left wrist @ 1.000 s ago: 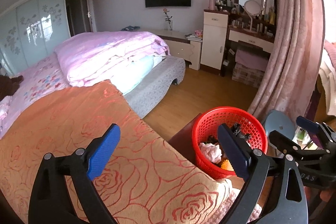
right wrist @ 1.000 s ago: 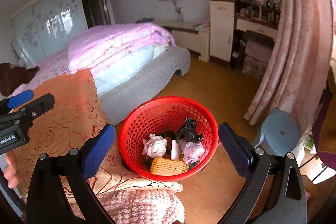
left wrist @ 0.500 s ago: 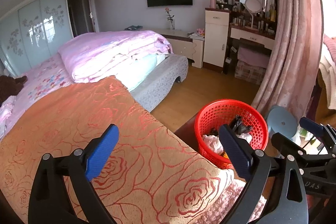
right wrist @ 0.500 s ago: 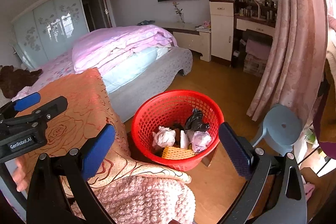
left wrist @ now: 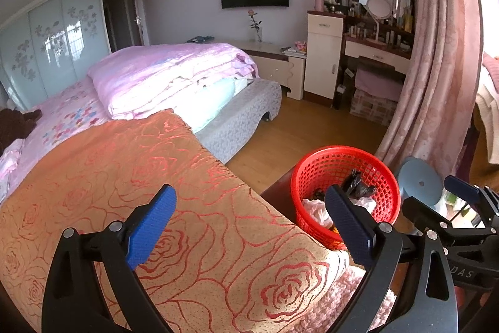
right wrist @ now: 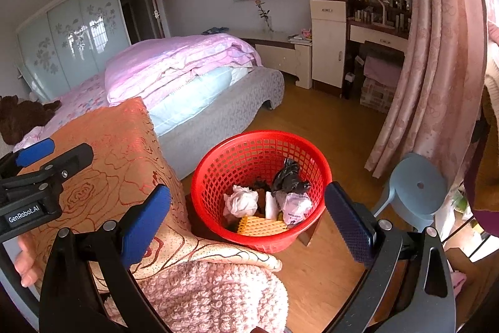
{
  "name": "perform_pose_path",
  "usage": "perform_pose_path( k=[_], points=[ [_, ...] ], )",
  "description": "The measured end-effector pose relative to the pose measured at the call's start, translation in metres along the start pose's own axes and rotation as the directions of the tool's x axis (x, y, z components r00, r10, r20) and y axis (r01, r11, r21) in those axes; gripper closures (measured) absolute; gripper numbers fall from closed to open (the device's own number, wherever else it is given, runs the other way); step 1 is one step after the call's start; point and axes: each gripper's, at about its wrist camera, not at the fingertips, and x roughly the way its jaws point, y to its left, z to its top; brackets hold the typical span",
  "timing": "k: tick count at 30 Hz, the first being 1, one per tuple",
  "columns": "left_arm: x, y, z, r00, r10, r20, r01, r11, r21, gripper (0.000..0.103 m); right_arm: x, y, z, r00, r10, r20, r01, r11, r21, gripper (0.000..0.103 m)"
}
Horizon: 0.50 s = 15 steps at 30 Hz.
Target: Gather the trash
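Note:
A red mesh basket (right wrist: 218,170) stands on a dark low stand beside the bed and holds several pieces of trash: crumpled white paper (right wrist: 240,202), a black bag (right wrist: 288,177), a white wrapper (right wrist: 296,205) and yellow foam netting (right wrist: 260,225). My right gripper (right wrist: 248,219) hangs open above and in front of the basket, nothing between its fingers. In the left wrist view the basket (left wrist: 327,167) sits at right. My left gripper (left wrist: 249,227) is open over the orange rose-patterned blanket (left wrist: 124,177), holding nothing. The other gripper (left wrist: 452,217) shows at far right.
A pink knitted blanket (right wrist: 212,295) lies under the orange one's edge. A light blue stool (right wrist: 414,192) stands right of the basket by pink curtains (right wrist: 436,67). A bed with pink bedding (right wrist: 174,64), a dresser and wooden floor (right wrist: 327,120) lie beyond.
Both grippers have pulled back and up from the basket, so it looks smaller and farther away. Both stay open and empty.

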Motion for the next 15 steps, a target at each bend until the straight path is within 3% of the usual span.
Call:
perform_pose_path(
  k=[15],
  points=[
    [0.0018, -0.0002, 0.0013, 1.0, -0.006, -0.009, 0.006, 1.0, 0.001, 0.01, 0.0044, 0.0017, -0.0054, 1.0, 0.005, -0.012, -0.005, 1.0, -0.002, 0.007]
  ],
)
